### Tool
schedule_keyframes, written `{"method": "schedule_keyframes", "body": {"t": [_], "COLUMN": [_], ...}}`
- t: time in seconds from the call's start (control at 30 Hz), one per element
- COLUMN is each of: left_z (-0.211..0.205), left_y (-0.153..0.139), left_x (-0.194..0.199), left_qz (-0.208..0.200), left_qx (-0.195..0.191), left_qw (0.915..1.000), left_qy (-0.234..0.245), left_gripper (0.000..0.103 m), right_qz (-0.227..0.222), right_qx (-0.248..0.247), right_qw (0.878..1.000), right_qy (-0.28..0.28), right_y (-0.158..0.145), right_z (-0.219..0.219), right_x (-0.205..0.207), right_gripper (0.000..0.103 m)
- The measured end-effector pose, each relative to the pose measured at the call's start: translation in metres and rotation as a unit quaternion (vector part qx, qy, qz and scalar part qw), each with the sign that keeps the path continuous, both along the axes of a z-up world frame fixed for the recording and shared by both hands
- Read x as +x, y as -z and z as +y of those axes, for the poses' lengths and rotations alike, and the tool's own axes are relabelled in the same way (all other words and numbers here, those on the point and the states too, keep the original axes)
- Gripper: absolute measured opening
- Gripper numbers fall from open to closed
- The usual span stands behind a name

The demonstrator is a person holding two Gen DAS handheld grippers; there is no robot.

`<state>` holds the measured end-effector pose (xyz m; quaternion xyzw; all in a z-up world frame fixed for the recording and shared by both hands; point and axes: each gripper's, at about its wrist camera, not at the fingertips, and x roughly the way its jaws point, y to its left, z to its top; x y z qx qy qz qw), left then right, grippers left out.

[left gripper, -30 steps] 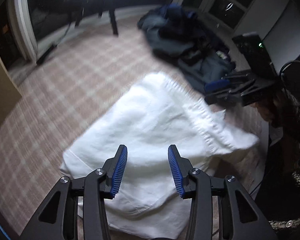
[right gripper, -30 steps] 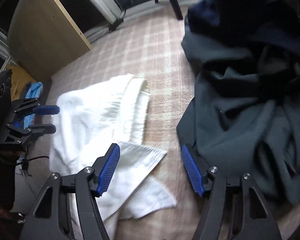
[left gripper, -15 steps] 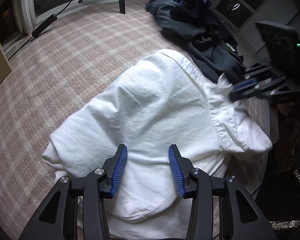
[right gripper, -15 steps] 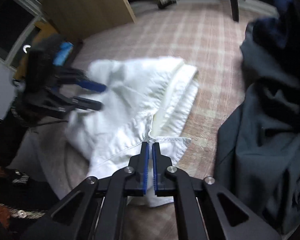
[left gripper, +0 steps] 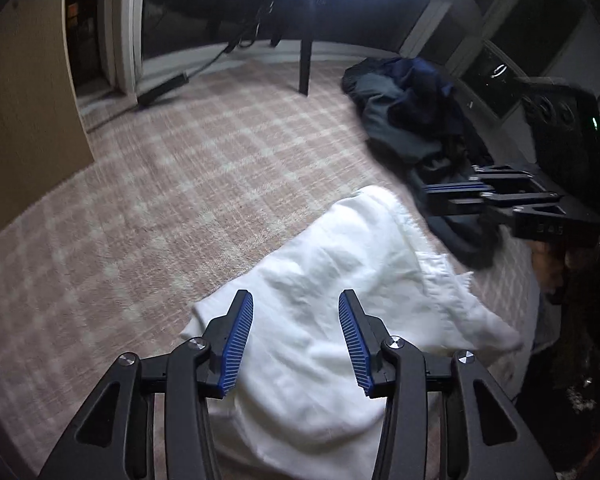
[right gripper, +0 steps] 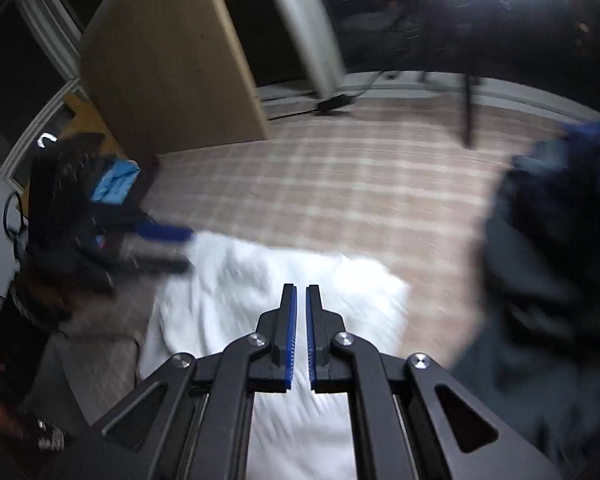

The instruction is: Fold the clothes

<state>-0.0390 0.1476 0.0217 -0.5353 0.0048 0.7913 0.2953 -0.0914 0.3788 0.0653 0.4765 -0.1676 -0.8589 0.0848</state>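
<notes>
White garment (left gripper: 332, 280) rumpled on plaid bedcover (left gripper: 172, 184), dark clothes pile (left gripper: 412, 116) beside

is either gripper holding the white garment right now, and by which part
Neither. The left gripper stands open above the white garment; the right gripper has its fingers shut on nothing, beside the garment's far edge.

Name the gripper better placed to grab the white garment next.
Left. The left gripper hovers open right over the white garment; the right gripper is shut, off by the dark clothes.
</notes>
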Motion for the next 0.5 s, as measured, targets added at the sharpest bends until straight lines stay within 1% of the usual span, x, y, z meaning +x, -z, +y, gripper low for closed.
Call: {"method": "schedule_keyframes", "body": {"t": [0.03, 0.07, 0.1, 0.13, 0.17, 0.23, 0.27, 0.3, 0.33, 0.4, 0.47, 0.5], "left_z": [-0.001, -0.003, -0.01, -0.017, -0.023, -0.031, -0.035, -0.038, -0.042, -0.046, -0.043, -0.04], "left_y": [0.012, 0.023, 0.03, 0.035, 0.032, 0.024, 0.019, 0.013, 0.007, -0.003, -0.011, -0.009], "left_x": [-0.002, -0.004, -0.004, -0.005, -0.004, -0.002, 0.0, 0.003, 0.007, 0.016, 0.03, 0.036], "left_qz": [-0.006, -0.013, -0.019, -0.024, -0.025, -0.02, -0.016, -0.012, -0.009, -0.007, -0.001, 0.005], "left_qx": [-0.008, -0.013, -0.008, -0.001, 0.011, 0.002, -0.003, -0.008, -0.003, 0.018, 0.035, 0.029], "left_qw": [0.9999, 0.9997, 0.9994, 0.9989, 0.9983, 0.9972, 0.9964, 0.9957, 0.9951, 0.9941, 0.9936, 0.9933], "left_qy": [-0.007, -0.016, -0.029, -0.041, -0.051, -0.073, -0.083, -0.091, -0.099, -0.107, -0.107, -0.112], "left_gripper": [0.041, 0.039, 0.031, 0.028, 0.028, 0.03, 0.032, 0.038, 0.039, 0.042, 0.049, 0.056], "right_qz": [-0.016, -0.034, -0.051, -0.066, -0.079, -0.089, -0.083, -0.07, -0.058, -0.032, -0.009, -0.003], "right_qx": [-0.011, -0.012, 0.005, 0.031, 0.038, 0.02, 0.014, 0.011, 0.008, 0.002, -0.002, 0.003], "right_qw": [1.0, 0.999, 0.999, 0.997, 0.996, 0.994, 0.994, 0.995, 0.996, 0.998, 0.999, 1.0], "right_qy": [0.0, 0.001, 0.008, 0.017, 0.028, 0.063, 0.071, 0.067, 0.064, 0.057, 0.032, 0.021], "right_y": [0.012, 0.026, 0.038, 0.047, 0.054, 0.051, 0.045, 0.037, 0.028, 0.012, 0.005, 0.009], "right_z": [0.001, 0.002, 0.005, 0.008, 0.016, 0.036, 0.038, 0.033, 0.029, 0.02, -0.004, -0.019], "right_x": [-0.011, -0.02, -0.022, -0.021, -0.019, -0.007, -0.002, 0.002, 0.005, 0.013, 0.017, 0.016], "right_gripper": [0.005, 0.005, 0.005, 0.005, 0.004, 0.005, 0.005, 0.005, 0.007, 0.02, 0.051, 0.055]}}
